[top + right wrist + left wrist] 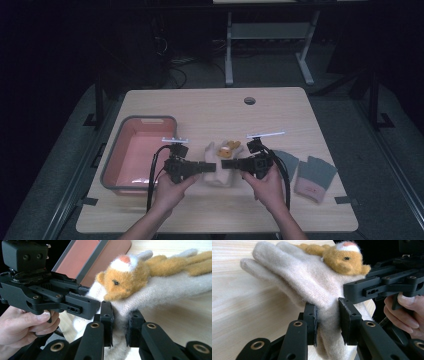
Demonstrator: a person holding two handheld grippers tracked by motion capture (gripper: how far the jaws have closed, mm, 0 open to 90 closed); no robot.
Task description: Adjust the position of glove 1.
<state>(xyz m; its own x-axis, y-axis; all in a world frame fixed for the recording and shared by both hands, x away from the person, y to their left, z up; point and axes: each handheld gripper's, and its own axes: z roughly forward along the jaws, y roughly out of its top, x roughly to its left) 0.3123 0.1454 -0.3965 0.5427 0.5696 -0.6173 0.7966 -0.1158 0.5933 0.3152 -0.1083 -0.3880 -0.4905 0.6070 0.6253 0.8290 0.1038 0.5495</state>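
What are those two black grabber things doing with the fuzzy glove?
A person holds a gripper in each hand. The left gripper and the right gripper each have their jaws shut on the cuff end of a cream fuzzy glove with a little orange plush animal on it. A pink bin sits to the left, and two grey gloves lie to the right.

The glove's (pixel 312 287) cuff runs off the bottom edge in both gripper views; the jaws hide part of it.

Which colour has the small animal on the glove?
Orange-brown, with a white and pink cap; the animal on the cream glove shows best in the right gripper view.
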